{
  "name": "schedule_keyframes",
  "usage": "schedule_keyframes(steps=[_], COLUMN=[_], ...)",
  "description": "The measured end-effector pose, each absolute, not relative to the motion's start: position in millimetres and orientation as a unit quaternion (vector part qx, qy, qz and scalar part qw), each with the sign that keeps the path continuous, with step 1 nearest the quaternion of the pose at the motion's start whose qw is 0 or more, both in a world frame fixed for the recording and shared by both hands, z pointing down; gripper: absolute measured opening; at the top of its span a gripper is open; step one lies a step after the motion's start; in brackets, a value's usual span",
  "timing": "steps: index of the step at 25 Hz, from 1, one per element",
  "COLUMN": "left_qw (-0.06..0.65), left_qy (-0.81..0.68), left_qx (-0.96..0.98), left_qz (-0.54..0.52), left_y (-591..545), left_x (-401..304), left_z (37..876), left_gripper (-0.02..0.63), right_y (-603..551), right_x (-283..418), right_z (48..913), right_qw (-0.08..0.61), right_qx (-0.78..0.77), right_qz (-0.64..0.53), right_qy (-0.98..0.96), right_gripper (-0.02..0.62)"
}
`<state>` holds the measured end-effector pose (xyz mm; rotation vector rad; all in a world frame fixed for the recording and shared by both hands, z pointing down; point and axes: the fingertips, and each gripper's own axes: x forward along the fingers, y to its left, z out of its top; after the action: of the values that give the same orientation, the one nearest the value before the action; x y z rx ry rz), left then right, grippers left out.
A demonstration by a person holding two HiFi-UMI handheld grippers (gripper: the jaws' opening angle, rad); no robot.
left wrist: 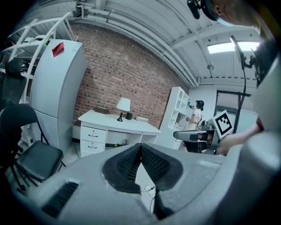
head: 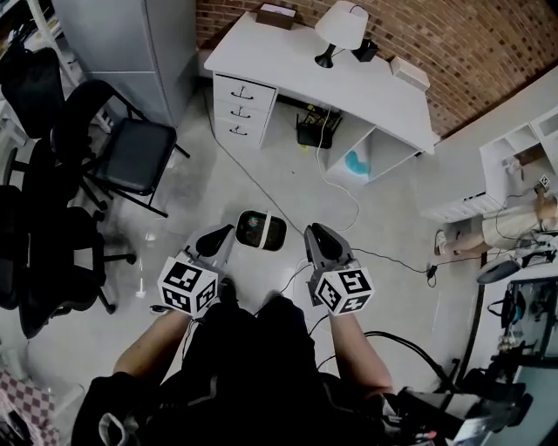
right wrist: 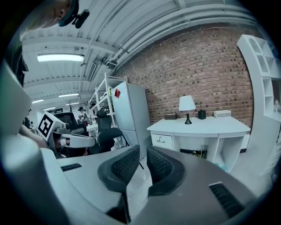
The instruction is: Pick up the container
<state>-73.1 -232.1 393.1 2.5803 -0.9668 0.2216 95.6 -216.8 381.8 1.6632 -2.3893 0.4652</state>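
The container [head: 261, 231], a dark rounded box with a white band and a green spot on its lid, sits on the pale floor just ahead of me. In the head view my left gripper [head: 215, 238] is held just left of it and my right gripper [head: 316, 237] just right of it, both apart from it. The left gripper [left wrist: 141, 149] has its pads meeting at the tips, with nothing held. The right gripper [right wrist: 143, 154] is shut too, with only a thin slit between its pads and nothing in it. Neither gripper view shows the container.
A white desk [head: 349, 87] with drawers and a lamp [head: 342, 26] stands ahead by the brick wall. A black folding chair [head: 135, 152] and office chairs [head: 48, 244] are at the left. Cables [head: 388, 258] trail across the floor. A person [head: 510, 228] is at the right.
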Motion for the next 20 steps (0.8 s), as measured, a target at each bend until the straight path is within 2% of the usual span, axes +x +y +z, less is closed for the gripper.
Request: schedule_keyframes(steps=[3,6,20], left_qw=[0.198,0.211,0.287], left_qy=[-0.341,-0.34,-0.39], left_qx=[0.915,0.91,0.856], left_qz=[0.09,0.112,0.182], left_y=[-245,-251,-276], left_x=[-59,-43,5], left_z=[417,449,607], left_gripper=[0.009,0.009,0.011], right_y=[-235,-250,-282], right_x=[103,115,143], right_z=[411,444,633], right_qw=[0.119,0.125,0.202], right_qx=[0.55,0.534,0.478], right_qz=[0.167,0.193,0.302], right_qy=[-0.81,-0.813,-0.8], right_gripper=[0.024,0.093,0.138])
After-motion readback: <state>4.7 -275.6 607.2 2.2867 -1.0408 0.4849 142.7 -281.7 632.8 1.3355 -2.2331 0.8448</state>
